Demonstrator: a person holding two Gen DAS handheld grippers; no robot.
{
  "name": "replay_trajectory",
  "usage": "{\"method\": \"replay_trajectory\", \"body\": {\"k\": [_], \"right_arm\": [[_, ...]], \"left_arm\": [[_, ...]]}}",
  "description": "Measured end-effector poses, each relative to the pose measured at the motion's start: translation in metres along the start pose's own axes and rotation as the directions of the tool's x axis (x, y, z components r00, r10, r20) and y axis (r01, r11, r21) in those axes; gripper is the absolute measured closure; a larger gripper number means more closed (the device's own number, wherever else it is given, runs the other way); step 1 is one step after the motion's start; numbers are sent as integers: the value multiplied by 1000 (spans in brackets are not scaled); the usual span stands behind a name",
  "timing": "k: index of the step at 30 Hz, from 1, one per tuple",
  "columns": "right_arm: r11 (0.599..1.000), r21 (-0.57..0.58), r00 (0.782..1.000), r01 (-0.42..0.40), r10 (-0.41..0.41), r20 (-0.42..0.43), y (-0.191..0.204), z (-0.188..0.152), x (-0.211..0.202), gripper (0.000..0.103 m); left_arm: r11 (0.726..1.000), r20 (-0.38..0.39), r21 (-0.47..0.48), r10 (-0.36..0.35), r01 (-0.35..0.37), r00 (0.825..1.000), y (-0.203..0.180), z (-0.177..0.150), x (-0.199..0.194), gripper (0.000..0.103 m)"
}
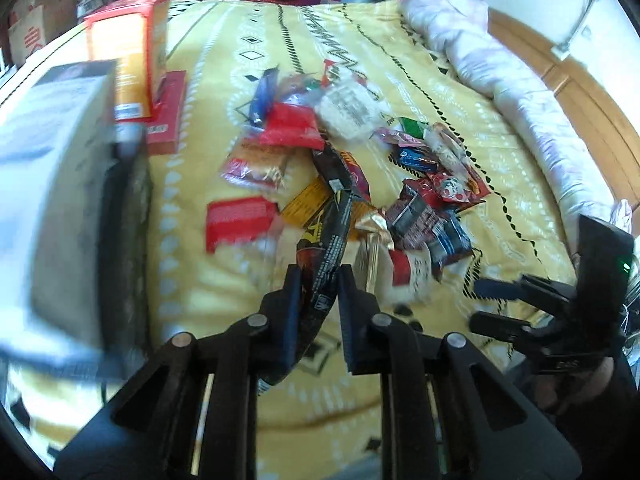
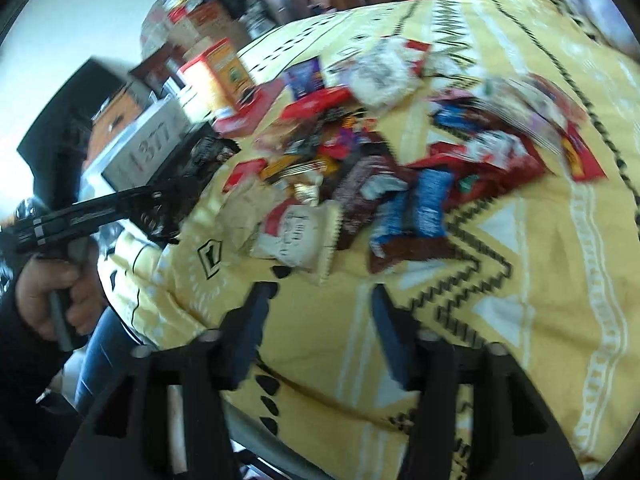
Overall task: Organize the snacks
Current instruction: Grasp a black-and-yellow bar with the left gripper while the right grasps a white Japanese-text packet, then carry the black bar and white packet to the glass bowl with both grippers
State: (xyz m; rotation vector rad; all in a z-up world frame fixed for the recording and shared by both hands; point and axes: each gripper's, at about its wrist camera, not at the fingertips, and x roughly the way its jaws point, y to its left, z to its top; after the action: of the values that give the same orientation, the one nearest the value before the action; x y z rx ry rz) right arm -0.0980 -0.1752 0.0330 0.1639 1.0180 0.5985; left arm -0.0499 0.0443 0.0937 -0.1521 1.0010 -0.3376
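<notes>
The sorting looked barely begun. At 9 o'clock in the left wrist view stood a grey box, blurred, its inside hidden; at 11 o'clock an orange carton stood on a flat red box. From 12 to 2 o'clock the snack pile still lay loose on the yellow bedspread. The left gripper was clamped on 1 long dark wrapper. The right gripper stood apart with nothing between its fingers. Only the right wrist view showed a hand on the left gripper's handle at 9 o'clock; only the left showed the clamped wrapper
</notes>
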Motion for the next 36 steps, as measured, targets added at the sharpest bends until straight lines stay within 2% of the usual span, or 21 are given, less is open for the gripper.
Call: {"method": "replay_trajectory", "body": {"k": [2, 4, 11, 13, 14, 17, 19, 22, 25, 30, 35, 36], "right_arm": [[1000, 11, 1000, 15, -15, -2, 8, 6, 11, 32], [997, 69, 999, 36, -36, -7, 11, 13, 26, 29], [977, 162, 990, 138, -135, -28, 29, 33, 78, 29], [974, 155, 986, 168, -165, -31, 30, 34, 83, 33], [973, 151, 985, 174, -170, -38, 28, 33, 85, 42], [975, 135, 984, 176, -173, -33, 23, 30, 80, 51], [975, 141, 985, 172, -172, -13, 20, 26, 67, 52], [978, 143, 985, 154, -163, 52, 20, 23, 40, 53], [981, 117, 977, 157, -172, 129, 30, 30, 9, 54], [988, 47, 955, 148, -155, 255, 62, 62, -33, 55], [991, -61, 936, 117, -90, 341, 110, 104, -54, 55], [991, -83, 933, 109, -74, 351, 121, 112, -55, 55]], "left_arm": [[1000, 12, -13, 2, -2, 1000, 0, -2, -6, 85], [1000, 24, -11, 7, -7, 1000, -1, -2, -10, 85], [1000, 46, 29, 11, -12, 999, -12, -1, -14, 85], [1000, 43, 27, 6, -7, 999, -11, -1, -14, 85], [1000, 44, 26, 4, -6, 999, -11, -1, -15, 85], [1000, 59, 22, 1, -2, 998, -9, -2, -21, 85], [1000, 76, 23, 1, -3, 997, -8, 0, -26, 85], [1000, 103, 28, -1, -2, 995, -8, 3, -35, 85], [999, 144, 32, -4, -1, 990, -6, 9, -49, 86], [1000, 240, 19, 7, -12, 971, 7, 22, -87, 86], [998, 358, -29, 61, -54, 932, 37, 33, -139, 86], [997, 387, -49, 81, -68, 919, 47, 36, -153, 86]]}}
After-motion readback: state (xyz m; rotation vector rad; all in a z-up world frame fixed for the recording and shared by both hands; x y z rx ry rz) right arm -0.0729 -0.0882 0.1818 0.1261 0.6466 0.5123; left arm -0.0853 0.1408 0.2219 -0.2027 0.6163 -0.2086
